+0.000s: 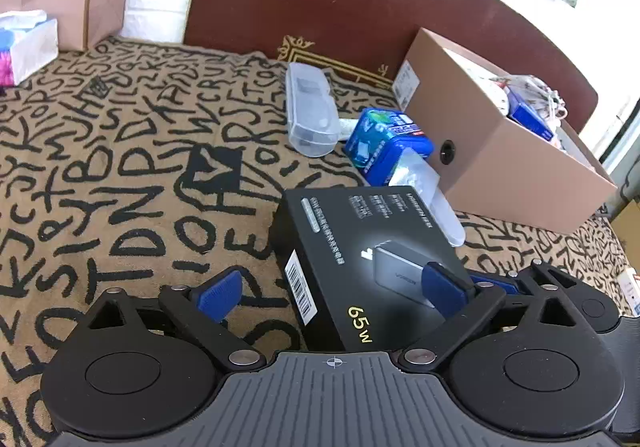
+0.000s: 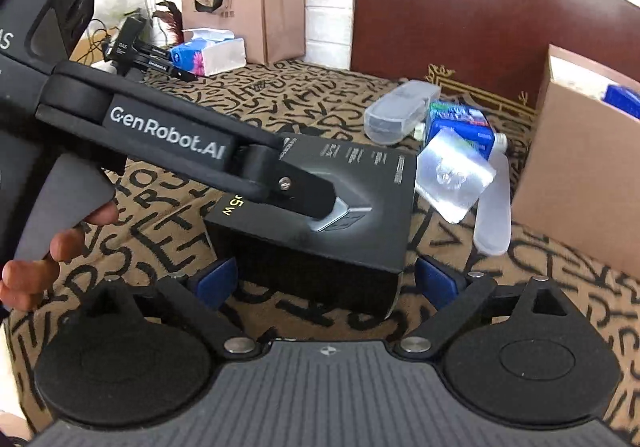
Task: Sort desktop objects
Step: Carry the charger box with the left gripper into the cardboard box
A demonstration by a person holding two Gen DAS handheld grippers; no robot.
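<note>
At the bottom of each frame I see my tools wide open and holding nothing. The right tool (image 2: 326, 281) straddles the black charger box (image 2: 320, 207), pads clear of its sides. The left tool (image 1: 332, 293) has one pad over the box top, the other beside it. I judge I should centre one tool on the box, close squarely, then lift. Behind it, in the upper right, lie the blue packet (image 1: 384, 143), the clear case (image 1: 310, 111) and the open cardboard box (image 1: 500, 151) on the patterned tabletop (image 1: 120, 167).
</note>
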